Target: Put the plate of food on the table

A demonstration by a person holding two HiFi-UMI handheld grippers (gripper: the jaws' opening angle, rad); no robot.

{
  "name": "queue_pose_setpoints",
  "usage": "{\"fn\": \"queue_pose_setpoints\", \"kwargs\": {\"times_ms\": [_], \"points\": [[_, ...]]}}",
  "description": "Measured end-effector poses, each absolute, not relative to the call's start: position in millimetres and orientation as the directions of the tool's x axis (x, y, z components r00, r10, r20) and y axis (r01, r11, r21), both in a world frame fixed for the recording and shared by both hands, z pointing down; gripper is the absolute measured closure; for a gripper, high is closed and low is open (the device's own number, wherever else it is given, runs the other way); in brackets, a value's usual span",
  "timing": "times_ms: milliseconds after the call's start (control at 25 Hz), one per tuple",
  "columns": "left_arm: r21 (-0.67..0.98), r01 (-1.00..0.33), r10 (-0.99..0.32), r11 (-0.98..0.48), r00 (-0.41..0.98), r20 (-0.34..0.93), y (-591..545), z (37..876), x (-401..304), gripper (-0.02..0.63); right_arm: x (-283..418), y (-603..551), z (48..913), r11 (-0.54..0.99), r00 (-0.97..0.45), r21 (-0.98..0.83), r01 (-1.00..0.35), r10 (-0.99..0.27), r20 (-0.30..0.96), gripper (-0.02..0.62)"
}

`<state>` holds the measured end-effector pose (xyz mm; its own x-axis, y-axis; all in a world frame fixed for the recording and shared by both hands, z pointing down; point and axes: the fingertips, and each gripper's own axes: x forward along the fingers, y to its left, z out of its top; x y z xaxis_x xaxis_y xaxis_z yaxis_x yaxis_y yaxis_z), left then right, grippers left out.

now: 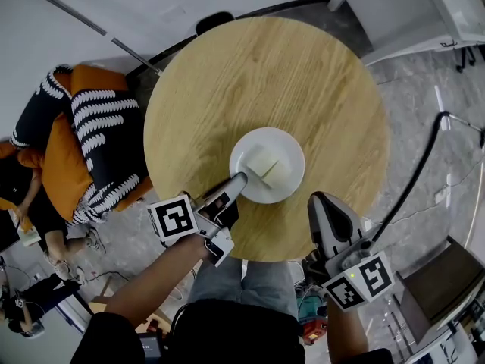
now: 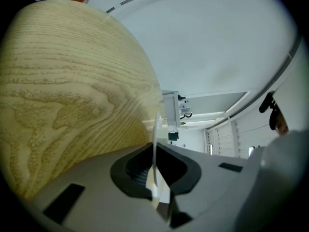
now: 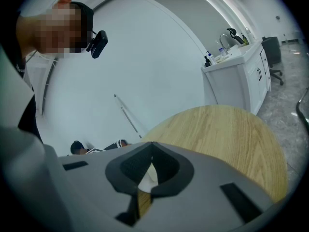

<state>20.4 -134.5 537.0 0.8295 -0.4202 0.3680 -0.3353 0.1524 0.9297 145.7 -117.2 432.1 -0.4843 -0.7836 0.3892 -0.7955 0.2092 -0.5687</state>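
Where the head view looks down on the round wooden counter (image 1: 265, 74), a white plate (image 1: 286, 193) with pale pieces of food (image 1: 267, 165) sits on its near half. The left tool (image 1: 241, 179) reaches in from the lower left to the plate's rim, and the right tool (image 1: 320, 201) hangs at the counter's near edge, apart from the plate. Along the left tool (image 2: 155, 145) in its own view, the jaws are clamped on the thin plate (image 2: 155, 127) rim, seen edge-on, with the counter (image 2: 72, 91) beside it. Along the right tool (image 3: 152, 145) in its view, the jaw tips meet with nothing gripped, and the counter (image 3: 227, 129) lies beyond.
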Motion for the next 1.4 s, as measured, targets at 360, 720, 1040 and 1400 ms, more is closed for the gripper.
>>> {"fn": "queue_pose_setpoints", "kwargs": {"times_ms": [360, 720, 1040, 1400], "points": [[0.925, -0.355, -0.408, 0.132, 0.832, 0.377, -135, 542, 23, 0.589, 145, -116, 437, 0.207, -0.494, -0.582, -0.786, -0.776, 0.392, 0.588], [0.908, -0.375, -0.417, 0.184, 0.807, 0.418, -132, 553, 23, 0.589, 147, -116, 445, 0.202, -0.507, -0.597, -0.777, -0.763, 0.401, 0.588], [0.887, -0.454, -0.397, 0.081, 0.802, 0.447, -136, 551, 24, 0.589, 148, -120, 447, 0.208, -0.526, -0.611, -0.764, -0.749, 0.403, 0.588], [0.881, -0.473, -0.365, 0.001, 0.82, 0.44, -137, 548, 28, 0.499, 145, -123, 453, 0.219, -0.548, -0.615, -0.758, -0.725, 0.417, 0.588]]}}
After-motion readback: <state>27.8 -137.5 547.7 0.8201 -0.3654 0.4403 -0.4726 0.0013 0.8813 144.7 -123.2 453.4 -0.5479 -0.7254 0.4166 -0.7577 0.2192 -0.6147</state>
